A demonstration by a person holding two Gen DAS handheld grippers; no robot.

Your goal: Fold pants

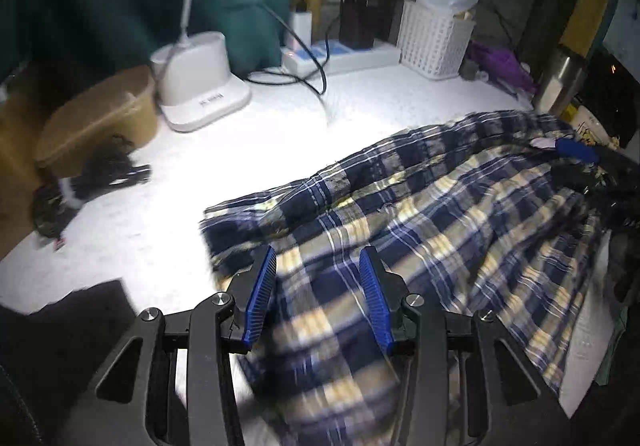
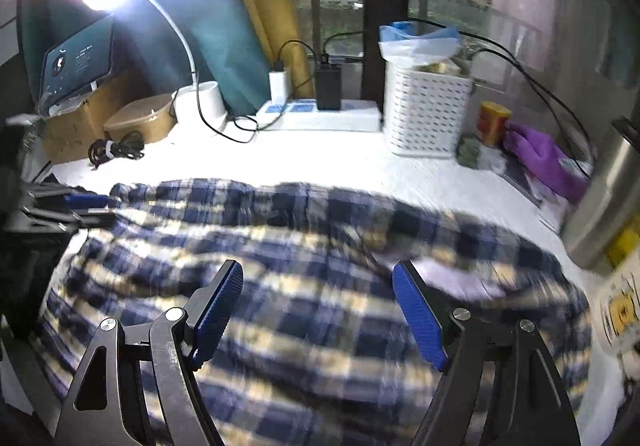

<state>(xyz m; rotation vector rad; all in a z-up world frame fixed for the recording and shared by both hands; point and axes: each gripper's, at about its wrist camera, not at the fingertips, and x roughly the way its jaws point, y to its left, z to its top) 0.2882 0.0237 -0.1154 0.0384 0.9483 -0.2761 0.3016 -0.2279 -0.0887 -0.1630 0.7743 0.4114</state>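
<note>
**Open strip mid-table, clutter along the far edge**

You have bare white table between the pants and the far row. Far left, the lamp base and a brown bowl block you, with a coiled cable lying just in front. Loose black cords loop onto the table near the power strip. Far right, the white basket and a steel flask crowd the corner.
</note>
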